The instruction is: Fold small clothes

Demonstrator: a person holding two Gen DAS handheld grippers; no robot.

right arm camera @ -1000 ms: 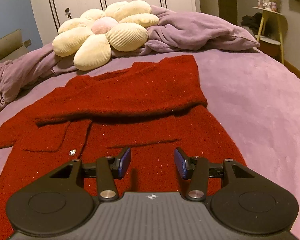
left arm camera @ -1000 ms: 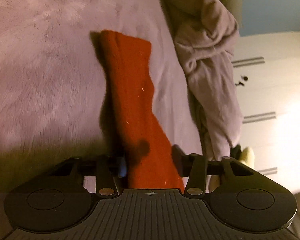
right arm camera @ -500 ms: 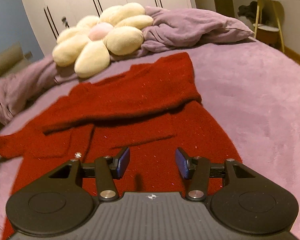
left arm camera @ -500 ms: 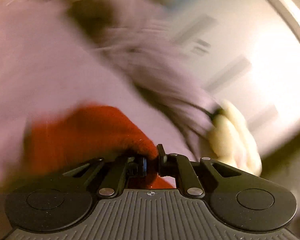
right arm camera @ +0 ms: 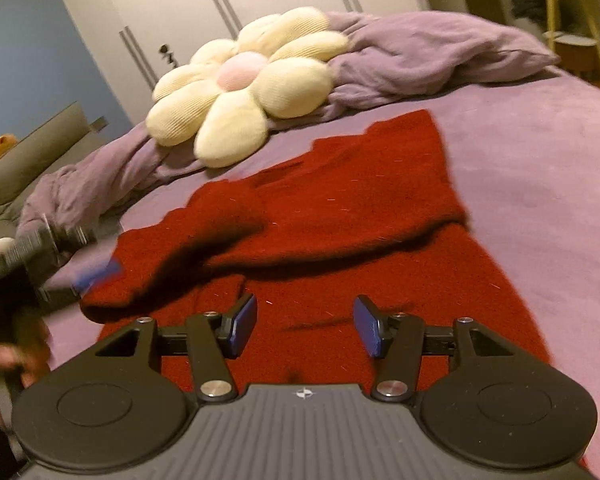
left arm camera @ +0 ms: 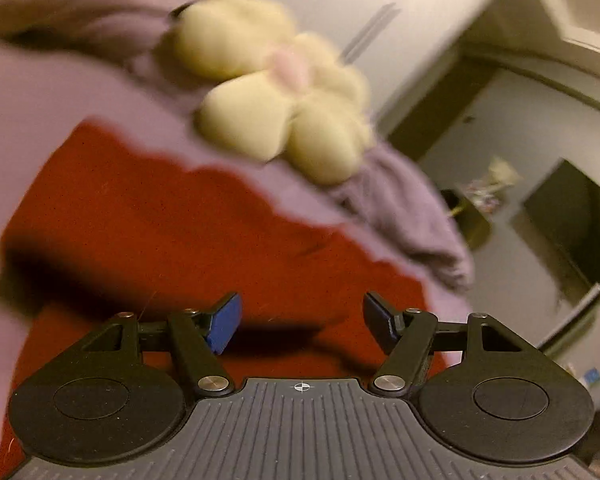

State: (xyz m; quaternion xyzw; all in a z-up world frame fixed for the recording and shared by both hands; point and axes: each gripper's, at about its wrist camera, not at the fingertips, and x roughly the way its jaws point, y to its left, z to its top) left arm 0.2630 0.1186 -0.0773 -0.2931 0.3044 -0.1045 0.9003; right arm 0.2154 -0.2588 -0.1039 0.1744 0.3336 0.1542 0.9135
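A red knit sweater (right arm camera: pixel 340 216) lies on the purple bed cover (right arm camera: pixel 540 152). Both sleeves are folded in across its body; the left sleeve (right arm camera: pixel 172 272) lies bunched over the front. My right gripper (right arm camera: pixel 306 326) is open and empty, low over the sweater's lower part. My left gripper (left arm camera: pixel 302 322) is open and empty over the sweater (left arm camera: pixel 180 224); this view is blurred. The left gripper also shows in the right wrist view (right arm camera: pixel 96 272) at the sweater's left edge, next to the folded sleeve.
A cream flower-shaped cushion (right arm camera: pixel 244 84) and a crumpled purple blanket (right arm camera: pixel 420 52) lie at the head of the bed. White wardrobe doors (right arm camera: pixel 240 4) stand behind. A small yellow side table (right arm camera: pixel 572 28) is at the right. A grey headboard (right arm camera: pixel 32 148) is at the left.
My left gripper closed on the left sleeve, swung it over onto the sweater's body, then opened and let it go. The right gripper tilted slightly and stayed open.
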